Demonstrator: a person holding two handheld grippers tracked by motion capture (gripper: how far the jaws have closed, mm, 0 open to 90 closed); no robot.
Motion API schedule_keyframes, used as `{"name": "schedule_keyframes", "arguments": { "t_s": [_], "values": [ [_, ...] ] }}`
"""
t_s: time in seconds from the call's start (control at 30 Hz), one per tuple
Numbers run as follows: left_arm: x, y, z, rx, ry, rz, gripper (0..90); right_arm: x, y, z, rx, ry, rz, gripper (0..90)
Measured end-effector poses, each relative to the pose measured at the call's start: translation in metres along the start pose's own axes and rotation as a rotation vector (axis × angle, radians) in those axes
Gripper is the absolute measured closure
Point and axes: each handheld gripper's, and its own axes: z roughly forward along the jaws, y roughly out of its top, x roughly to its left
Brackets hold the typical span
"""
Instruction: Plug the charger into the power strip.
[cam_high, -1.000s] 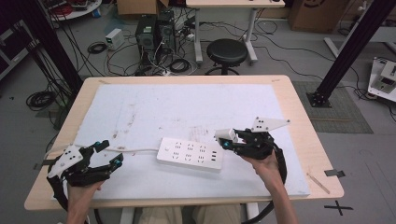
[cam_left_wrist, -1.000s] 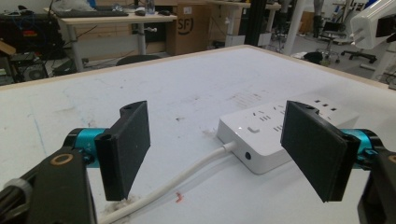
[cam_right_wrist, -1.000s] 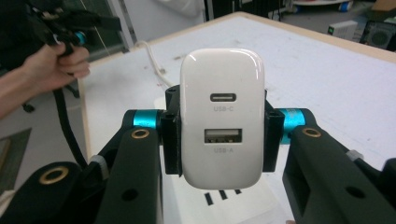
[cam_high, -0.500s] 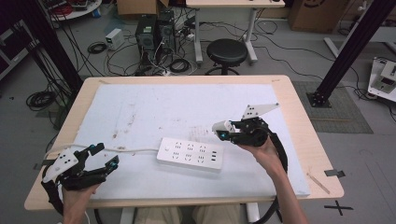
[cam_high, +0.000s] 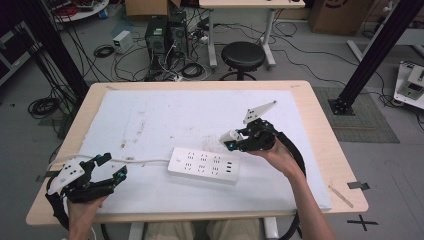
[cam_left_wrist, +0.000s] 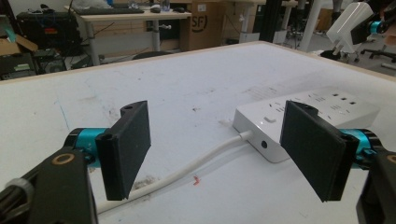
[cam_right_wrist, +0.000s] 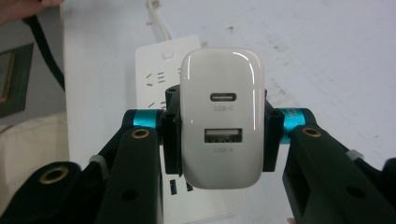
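A white power strip (cam_high: 202, 165) lies on the white mat near the front middle of the table, and its cable (cam_high: 145, 161) runs off to the left. My right gripper (cam_high: 235, 142) hangs just above the strip's right end, shut on a white USB charger (cam_high: 231, 138). In the right gripper view the charger (cam_right_wrist: 219, 116) shows its USB-C and USB-A ports toward the camera, with the strip (cam_right_wrist: 159, 60) below it. My left gripper (cam_high: 112, 167) is at the front left, open and holding nothing. In the left gripper view its pads (cam_left_wrist: 133, 144) frame the strip (cam_left_wrist: 308, 116) and the cable (cam_left_wrist: 187, 170).
The white mat (cam_high: 165, 115) covers most of the wooden table (cam_high: 325, 150). A thin wooden stick (cam_high: 342, 196) and a bit of black tape (cam_high: 358, 185) lie near the right front corner. A black stool (cam_high: 242, 55) and floor cables are beyond the far edge.
My right gripper has lifted the charger a little and carried it away from me, over the strip's right end. The left gripper has barely shifted.
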Motion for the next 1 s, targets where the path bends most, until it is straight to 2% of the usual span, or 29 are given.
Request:
{"name": "schedule_keyframes", "arguments": {
  "t_s": [0.13, 0.27, 0.37, 0.4, 0.5, 0.6, 1.0],
  "values": [
    [-0.001, -0.003, 0.0, 0.007, 0.001, -0.004, 24.5, -0.001, 0.008, 0.016, 0.115, 0.018, -0.041, 63.1],
    [-0.001, -0.003, -0.002, 0.006, 0.005, -0.006, 24.5, -0.001, 0.011, 0.028, 0.208, 0.029, -0.077, 63.1],
    [-0.001, -0.005, -0.003, 0.009, 0.005, -0.007, 24.5, -0.001, 0.012, 0.032, 0.227, 0.035, -0.094, 63.1],
    [-0.001, -0.005, -0.003, 0.011, 0.007, -0.007, 24.6, 0.0, 0.014, 0.036, 0.248, 0.052, -0.112, 63.1],
    [-0.001, -0.007, -0.003, 0.015, 0.008, -0.012, 24.6, 0.001, 0.014, 0.04, 0.259, 0.067, -0.133, 63.1],
    [-0.001, -0.008, -0.002, 0.018, 0.006, -0.012, 24.6, 0.002, 0.013, 0.041, 0.273, 0.063, -0.128, 63.1],
    [-0.004, -0.015, -0.001, 0.036, 0.002, -0.02, 24.6, 0.009, 0.024, 0.056, 0.393, 0.047, -0.19, 63.1]
  ]
}}
